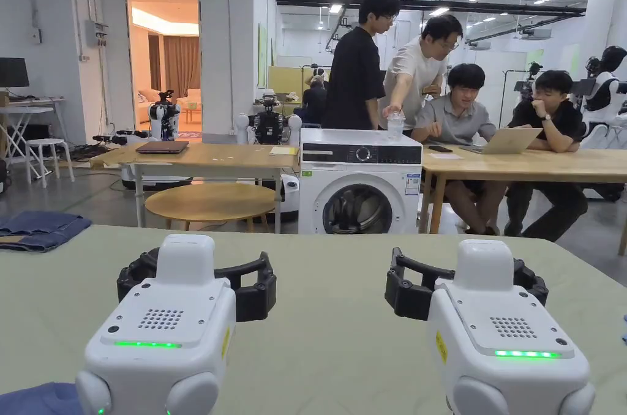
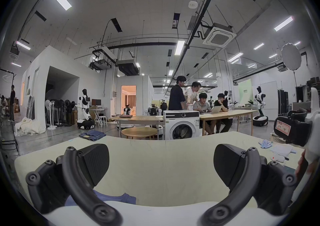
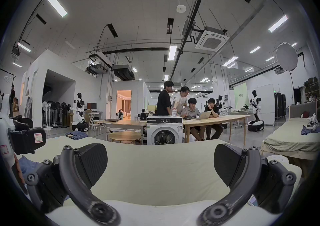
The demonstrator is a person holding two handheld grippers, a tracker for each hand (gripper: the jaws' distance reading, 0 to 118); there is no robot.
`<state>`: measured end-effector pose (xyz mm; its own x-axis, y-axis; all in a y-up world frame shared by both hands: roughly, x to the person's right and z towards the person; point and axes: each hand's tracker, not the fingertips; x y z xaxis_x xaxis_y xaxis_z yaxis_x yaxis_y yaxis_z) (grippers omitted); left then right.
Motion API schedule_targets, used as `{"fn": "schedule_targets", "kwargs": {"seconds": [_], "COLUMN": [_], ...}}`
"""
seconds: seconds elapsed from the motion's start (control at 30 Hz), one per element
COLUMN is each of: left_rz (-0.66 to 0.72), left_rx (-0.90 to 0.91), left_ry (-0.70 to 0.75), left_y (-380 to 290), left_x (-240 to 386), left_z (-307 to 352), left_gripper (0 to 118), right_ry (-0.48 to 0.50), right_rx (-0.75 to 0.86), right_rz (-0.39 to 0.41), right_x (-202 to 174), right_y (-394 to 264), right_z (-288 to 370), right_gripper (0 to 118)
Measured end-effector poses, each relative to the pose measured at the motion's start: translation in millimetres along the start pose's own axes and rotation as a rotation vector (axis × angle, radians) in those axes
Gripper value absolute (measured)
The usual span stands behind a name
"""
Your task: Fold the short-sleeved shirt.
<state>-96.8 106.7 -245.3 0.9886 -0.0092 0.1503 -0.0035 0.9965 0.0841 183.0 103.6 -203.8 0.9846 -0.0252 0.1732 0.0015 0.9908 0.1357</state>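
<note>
A blue shirt (image 1: 35,399) lies at the near left corner of the pale green table (image 1: 330,336), partly under my left gripper (image 1: 196,280). In the left gripper view a strip of the blue shirt (image 2: 119,199) shows just below the wide-apart jaws of the left gripper (image 2: 161,164), which hold nothing. My right gripper (image 1: 466,285) hovers over bare table to the right, level with the left one. Its jaws are also spread with nothing between them in the right gripper view (image 3: 160,164). There the blue shirt (image 3: 26,162) sits at the far left, below the left gripper (image 3: 26,138).
Folded jeans (image 1: 38,230) rest on the table's far left corner. Small blue sticks and white paper (image 2: 277,148) lie at its right side. Beyond the table stand a washing machine (image 1: 360,180), a round wooden table (image 1: 211,202), and several people at a long desk (image 1: 526,164).
</note>
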Motion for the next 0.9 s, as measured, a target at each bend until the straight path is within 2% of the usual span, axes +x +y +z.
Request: {"fn": "schedule_targets", "kwargs": {"seconds": [0.9], "left_rz": [0.034], "left_rx": [-0.025], "left_ry": [0.013], "left_y": [-3.1], "left_x": [-2.1], "left_z": [3.0], "left_gripper": [117], "right_ry": [-0.012], "right_rx": [0.006], "right_rz": [-0.001], "right_x": [1.6], "right_y": [5.2], "right_z": [4.2], "right_gripper": [118]}}
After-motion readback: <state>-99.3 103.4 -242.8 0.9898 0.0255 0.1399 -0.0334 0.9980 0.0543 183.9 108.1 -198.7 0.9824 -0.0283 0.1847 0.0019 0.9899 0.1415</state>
